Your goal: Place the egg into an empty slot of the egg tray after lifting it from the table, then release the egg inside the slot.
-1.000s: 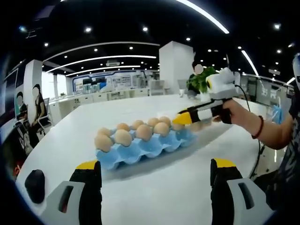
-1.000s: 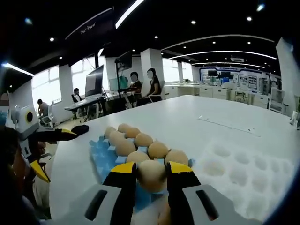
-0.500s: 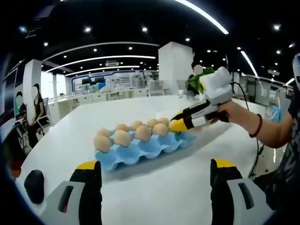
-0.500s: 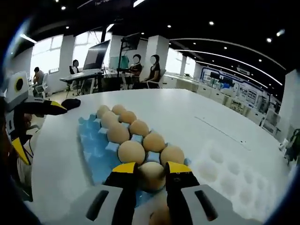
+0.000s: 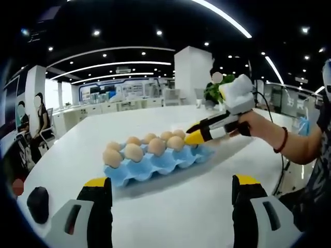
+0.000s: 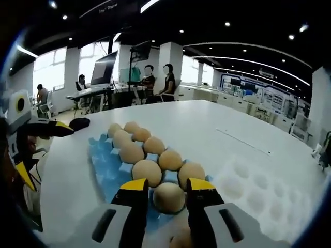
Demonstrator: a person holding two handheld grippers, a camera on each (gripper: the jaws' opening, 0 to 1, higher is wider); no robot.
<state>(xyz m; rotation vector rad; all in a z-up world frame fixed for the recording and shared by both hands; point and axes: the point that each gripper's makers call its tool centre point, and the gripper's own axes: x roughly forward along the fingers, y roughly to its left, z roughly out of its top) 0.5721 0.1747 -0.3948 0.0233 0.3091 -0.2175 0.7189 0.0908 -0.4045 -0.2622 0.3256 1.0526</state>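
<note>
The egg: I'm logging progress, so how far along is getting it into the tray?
Done: the egg is off the table and sits low at the near end of the blue egg tray. In hand: the right hand-held gripper brackets it, jaws seemingly just parted. Left: pulling clear. The left hand-held gripper hangs open.

tabletop (image 5: pixel 170 196): white, broad, runs far back through the room
white tray (image 6: pixel 258 192): pale moulded tray with round hollows, lying on the tabletop just beside the blue one
dark object (image 5: pixel 38 204): black, rounded, near the tabletop's edge
potted plant (image 5: pixel 213 92): green leaves, at the far end of the tabletop
pillar (image 5: pixel 192 75): white, square, behind the tabletop
seated people (image 6: pixel 158 82): at desks with a monitor (image 6: pixel 103 72), near bright windows
ceiling: dark, with strip lights and spotlights
</note>
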